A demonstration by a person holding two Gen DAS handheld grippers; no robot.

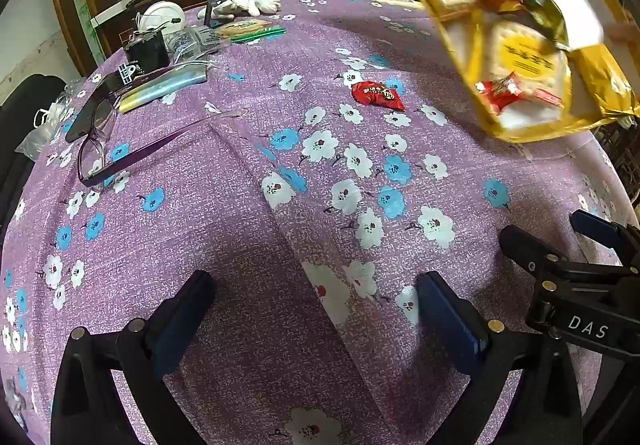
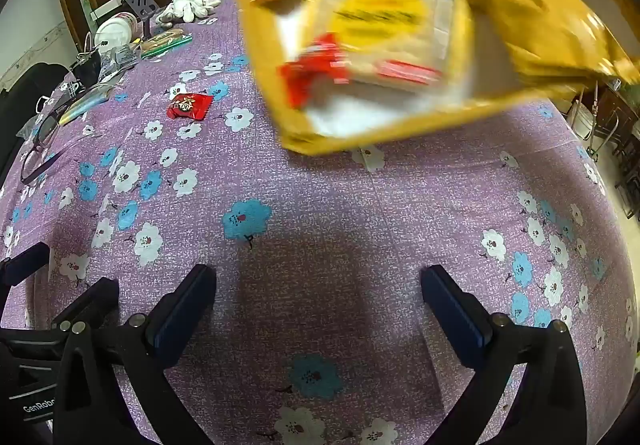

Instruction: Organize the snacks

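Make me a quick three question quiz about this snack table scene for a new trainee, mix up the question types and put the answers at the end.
1. True or false: the left gripper is closed on a snack.
2. Multiple choice: where is the yellow tray of snacks? A) flat on the tablecloth B) tilted in the air above the table C) inside a cupboard
3. Short answer: what colour is the single wrapped snack lying alone on the floral tablecloth?

Key:
1. False; it is open with nothing between its fingers, as is the right gripper.
2. B
3. Red
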